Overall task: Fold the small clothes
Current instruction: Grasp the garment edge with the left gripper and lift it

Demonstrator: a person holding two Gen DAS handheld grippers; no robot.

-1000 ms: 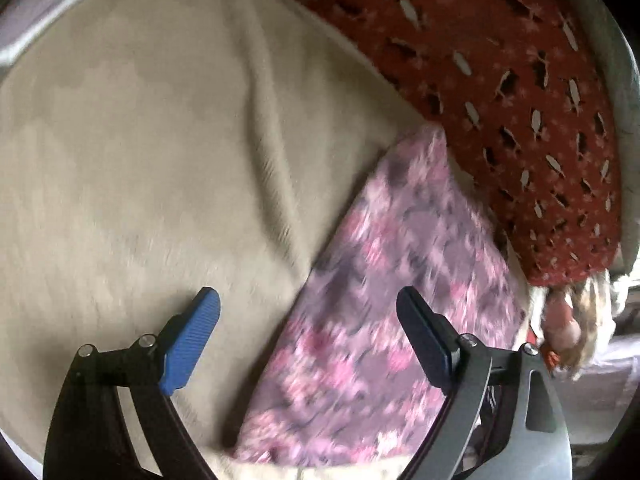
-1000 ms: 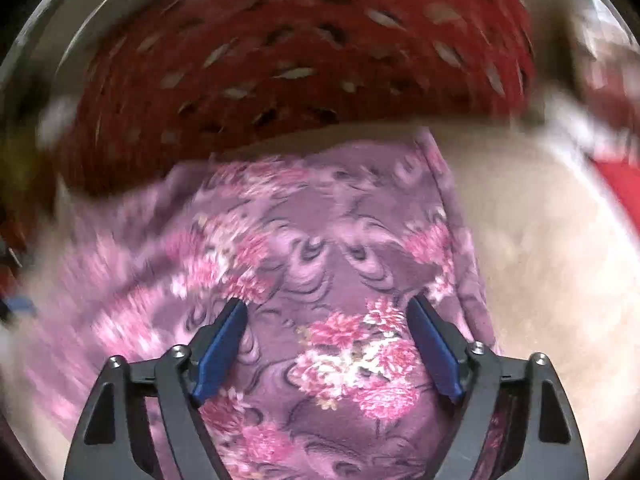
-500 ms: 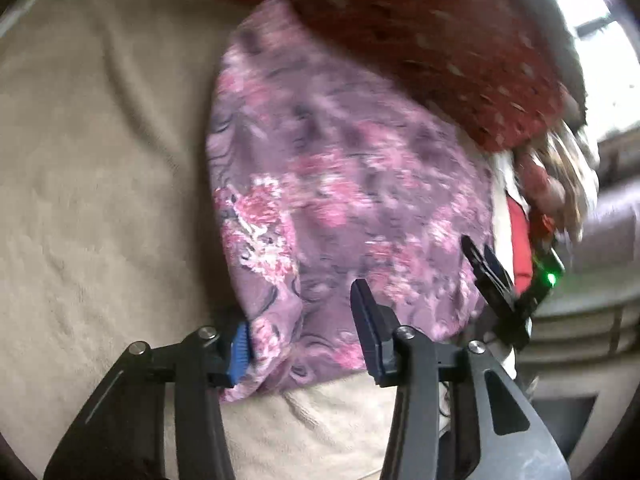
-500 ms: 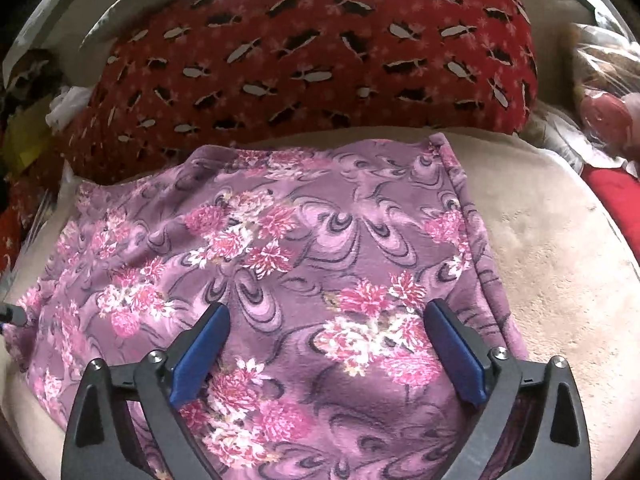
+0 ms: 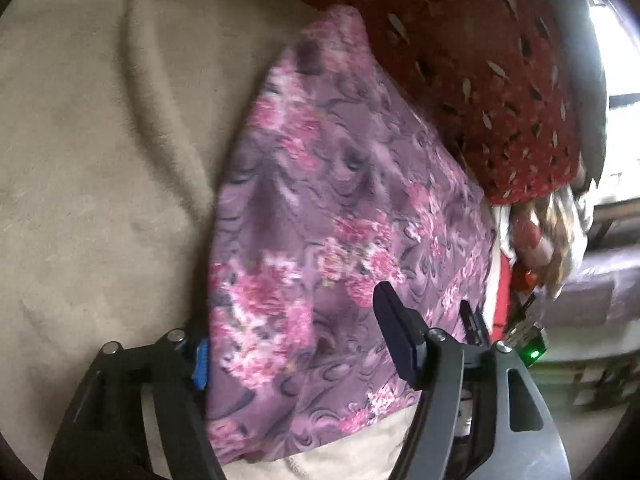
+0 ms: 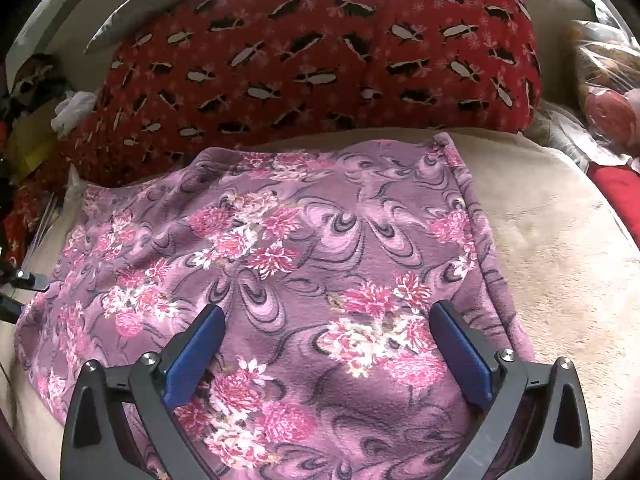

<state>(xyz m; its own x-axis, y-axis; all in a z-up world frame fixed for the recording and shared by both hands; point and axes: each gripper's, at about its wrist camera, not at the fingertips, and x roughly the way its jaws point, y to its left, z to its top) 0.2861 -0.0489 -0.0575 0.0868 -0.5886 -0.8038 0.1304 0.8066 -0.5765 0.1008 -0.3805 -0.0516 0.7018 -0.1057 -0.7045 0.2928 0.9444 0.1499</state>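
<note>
A purple cloth with pink flowers (image 5: 340, 208) lies spread flat on a beige blanket (image 5: 100, 160). My left gripper (image 5: 294, 328) straddles the cloth's near left edge. Its left pad (image 5: 200, 356) sits against that edge, half hidden by it, and its right finger (image 5: 396, 336) stands over the cloth. The jaws are opening, cloth lies between them, and the pads do not pinch it. In the right wrist view the same cloth (image 6: 280, 248) fills the middle. My right gripper (image 6: 324, 344) hovers wide open above its near part, with the jaws still opening and holding nothing.
A red patterned pillow (image 6: 320, 60) lies right behind the cloth and also shows in the left wrist view (image 5: 480, 60). A doll in plastic wrap (image 6: 608, 92) and red fabric (image 6: 616, 184) sit at the right. Clutter (image 6: 36, 120) is piled at the left. Bare beige blanket (image 6: 560, 260) extends right.
My left gripper swung from the bare blanket onto the cloth's edge, narrowed its jaws around it, then widened them again. The right gripper stayed in place and its jaws spread a little.
</note>
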